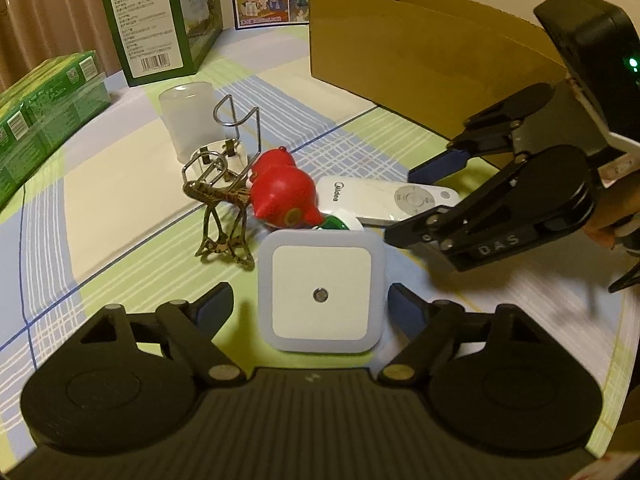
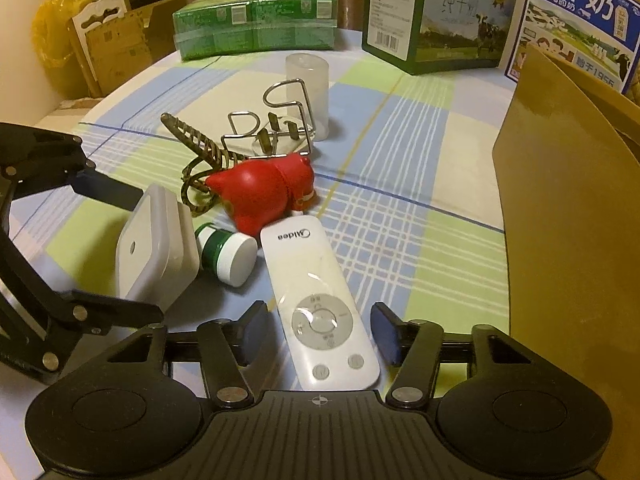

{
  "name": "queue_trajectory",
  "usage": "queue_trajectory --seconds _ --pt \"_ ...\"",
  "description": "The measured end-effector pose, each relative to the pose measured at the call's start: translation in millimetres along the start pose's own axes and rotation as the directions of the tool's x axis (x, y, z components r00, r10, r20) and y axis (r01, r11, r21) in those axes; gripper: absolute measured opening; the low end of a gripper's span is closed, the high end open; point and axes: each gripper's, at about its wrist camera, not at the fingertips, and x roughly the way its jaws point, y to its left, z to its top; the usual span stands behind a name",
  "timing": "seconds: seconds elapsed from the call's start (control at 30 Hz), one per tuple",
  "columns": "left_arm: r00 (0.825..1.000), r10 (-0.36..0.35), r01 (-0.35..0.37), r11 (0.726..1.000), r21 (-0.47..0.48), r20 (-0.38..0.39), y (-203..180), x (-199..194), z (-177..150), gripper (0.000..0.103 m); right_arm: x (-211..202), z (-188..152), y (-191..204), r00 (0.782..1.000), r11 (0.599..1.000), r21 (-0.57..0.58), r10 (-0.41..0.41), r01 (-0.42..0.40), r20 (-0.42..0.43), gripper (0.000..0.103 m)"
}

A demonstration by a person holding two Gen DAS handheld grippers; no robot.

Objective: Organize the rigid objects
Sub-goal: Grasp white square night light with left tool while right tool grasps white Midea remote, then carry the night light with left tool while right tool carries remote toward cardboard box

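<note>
A square white night light (image 1: 320, 294) with a pale blue rim stands tilted between the fingers of my left gripper (image 1: 310, 300). The right finger touches its edge and a gap shows on the left side, so the gripper is open. A white Midea remote (image 2: 320, 304) lies flat on the checked cloth between the fingers of my right gripper (image 2: 320, 330), which is open with room on both sides. The left wrist view shows the right gripper (image 1: 400, 206) straddling the remote's (image 1: 384, 200) button end. The right wrist view has the left gripper (image 2: 150, 256) around the night light (image 2: 154, 252).
Just beyond lie a red toy pig (image 2: 264, 192), a green-and-white jar (image 2: 228, 254), a bronze stand (image 1: 224, 220), a wire holder (image 2: 280, 120) and a frosted cup (image 1: 192, 120). An open cardboard box (image 1: 400, 52) stands at the right. Green cartons (image 2: 256, 20) line the far edge.
</note>
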Motion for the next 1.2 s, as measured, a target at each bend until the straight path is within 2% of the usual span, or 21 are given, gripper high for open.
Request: queue_trajectory --seconds 0.13,0.23,0.63,0.8,0.9,1.0,1.2 --pt "1.000 -0.001 0.001 1.000 0.004 0.004 -2.5 1.0 1.0 0.072 0.6 2.3 0.5 1.000 1.000 0.008 0.005 -0.005 0.003 0.043" --pt "1.000 0.001 -0.001 1.000 -0.004 0.005 -3.5 2.1 0.5 0.061 -0.1 1.8 0.6 1.000 1.000 0.008 0.010 -0.010 0.004 0.039" --pt "0.999 0.046 -0.047 0.997 -0.055 -0.020 -5.1 -6.9 -4.8 0.061 -17.8 -17.8 9.8 1.000 0.999 0.037 -0.005 0.005 -0.013 0.039" --pt "0.998 0.055 -0.056 0.996 -0.070 -0.018 -5.7 -8.7 -5.3 0.061 -12.7 -15.1 14.3 1.000 0.999 0.031 -0.024 0.024 0.014 0.046" --pt "0.998 0.055 -0.056 0.995 -0.080 -0.015 -5.9 -9.3 -6.7 0.061 -10.9 -16.4 14.1 0.999 0.999 0.042 -0.026 0.024 0.029 0.046" --pt "0.998 0.054 -0.056 0.995 -0.088 -0.017 -6.6 -10.0 -6.9 0.061 -11.8 -15.9 14.2 0.999 0.998 0.049 -0.030 0.028 0.027 0.038" --pt "0.997 0.067 -0.069 0.989 -0.134 -0.023 -5.7 -16.7 -2.9 0.061 -23.0 -16.3 16.5 0.999 0.997 0.075 -0.034 0.031 0.037 0.038"
